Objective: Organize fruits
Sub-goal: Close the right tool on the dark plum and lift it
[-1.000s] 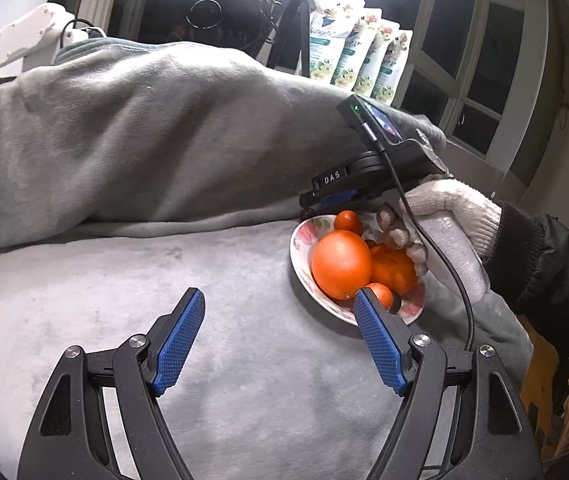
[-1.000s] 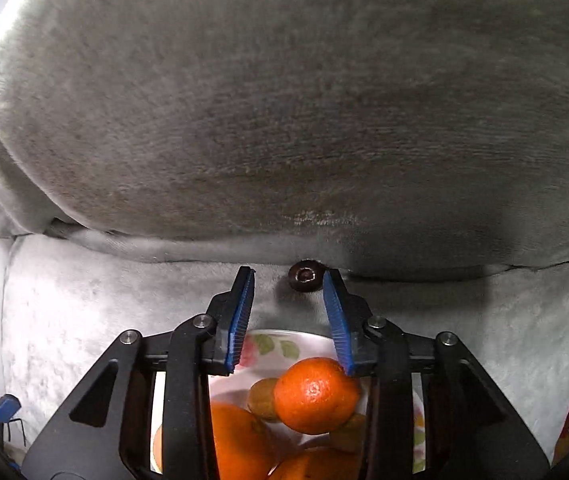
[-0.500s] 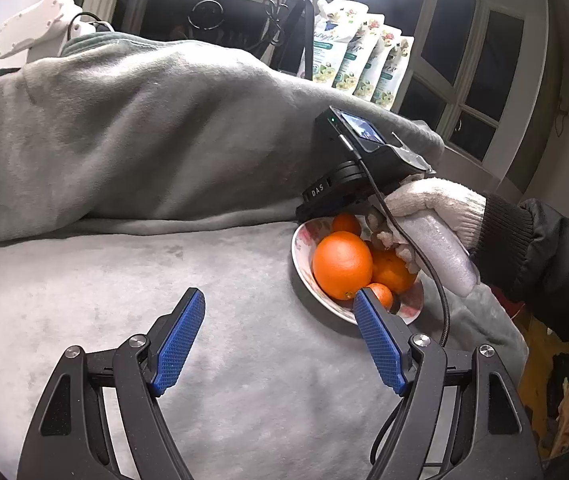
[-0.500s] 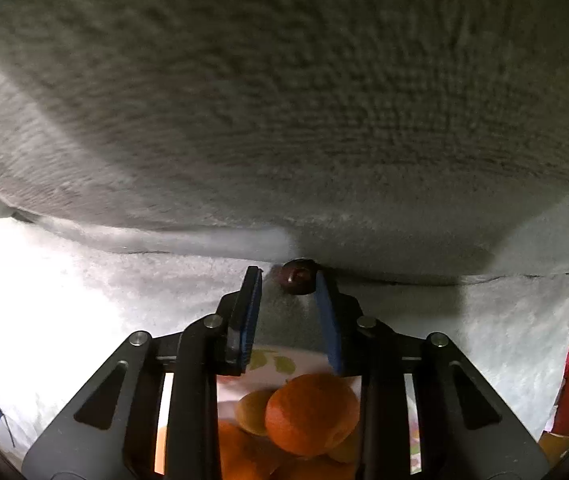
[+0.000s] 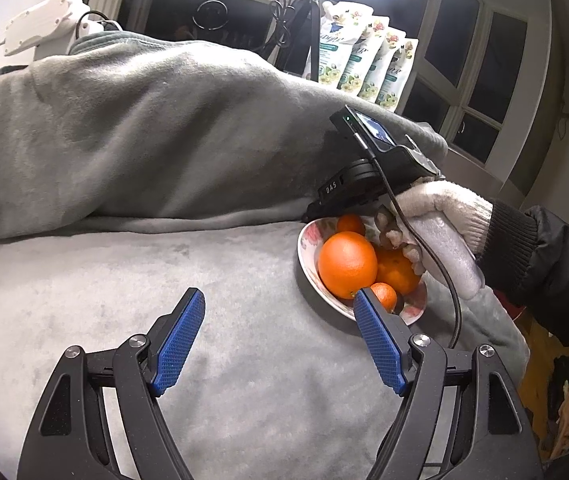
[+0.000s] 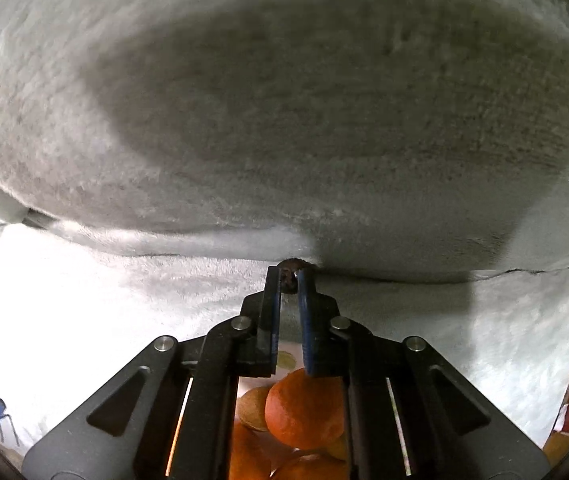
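A floral plate (image 5: 309, 264) holds a large orange (image 5: 347, 264) and several smaller oranges on the grey blanket. My left gripper (image 5: 278, 338) is open and empty, low over the blanket left of the plate. My right gripper (image 6: 289, 280) is shut on a small dark brown round fruit (image 6: 289, 276) at the crease where the seat meets the blanket-covered back, just beyond the plate. In the left wrist view the right gripper's body (image 5: 364, 184) reaches over the plate's far rim, held by a gloved hand (image 5: 436, 208). Oranges (image 6: 304, 408) show under the right gripper.
A blanket-covered back (image 5: 164, 140) rises behind the seat. Several pouches (image 5: 364, 64) and a tripod (image 5: 296, 20) stand by the window. A white device (image 5: 40, 28) sits at the back left. The seat drops off at the right.
My right gripper moved forward over the plate and closed on the small dark fruit at the crease. The left gripper stayed open and barely moved.
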`<state>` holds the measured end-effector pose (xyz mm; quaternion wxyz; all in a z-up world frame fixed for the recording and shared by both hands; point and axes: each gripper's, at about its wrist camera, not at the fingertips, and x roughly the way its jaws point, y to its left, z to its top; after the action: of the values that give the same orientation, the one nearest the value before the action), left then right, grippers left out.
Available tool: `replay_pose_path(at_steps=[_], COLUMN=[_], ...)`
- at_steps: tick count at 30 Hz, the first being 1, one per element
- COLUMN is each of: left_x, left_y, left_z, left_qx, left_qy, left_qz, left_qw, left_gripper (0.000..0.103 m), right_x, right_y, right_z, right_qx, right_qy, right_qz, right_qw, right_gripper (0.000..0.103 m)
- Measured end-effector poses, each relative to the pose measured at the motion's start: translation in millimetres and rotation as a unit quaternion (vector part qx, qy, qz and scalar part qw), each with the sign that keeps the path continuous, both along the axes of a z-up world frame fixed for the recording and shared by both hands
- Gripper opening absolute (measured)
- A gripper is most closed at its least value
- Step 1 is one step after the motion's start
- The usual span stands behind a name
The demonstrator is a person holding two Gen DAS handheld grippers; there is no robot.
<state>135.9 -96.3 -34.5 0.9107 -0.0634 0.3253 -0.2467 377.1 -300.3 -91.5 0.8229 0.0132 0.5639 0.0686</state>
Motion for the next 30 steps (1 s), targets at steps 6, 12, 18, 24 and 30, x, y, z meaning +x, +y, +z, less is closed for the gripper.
replay_pose_path(at_steps=[6, 12, 18, 24, 30], left_x=[-1, -4, -3, -5, -5], left_y=[2, 6, 9, 9, 10], left_z=[1, 2, -1, 1, -1], left_qx=[-0.004, -0.007, -0.005, -0.006, -0.006], left_qy=[-0.003, -0.006, -0.001, -0.003, -0.003], left_qz=[0.0, 0.004, 0.009, 0.008, 0.01], left_qw=[1.0, 1.0, 0.9999, 0.9999, 0.9999], left_gripper=[0.077, 0.077, 0.077, 0.077, 0.077], right_x=[7, 16, 12, -4, -5], right_y=[3, 14, 10, 5, -3], right_z=[-1, -8, -1, 6, 18], right_qx=[-0.012, -0.046, -0.044, -0.013, 0.004], right_qy=[0.012, 0.024, 0.009, 0.002, -0.017], right_qz=[0.017, 0.021, 0.014, 0.01, 0.012], right_qw=[1.0, 0.998, 0.999, 1.0, 1.0], right_gripper=[0.029, 0.029, 0.009, 0.007, 0.007])
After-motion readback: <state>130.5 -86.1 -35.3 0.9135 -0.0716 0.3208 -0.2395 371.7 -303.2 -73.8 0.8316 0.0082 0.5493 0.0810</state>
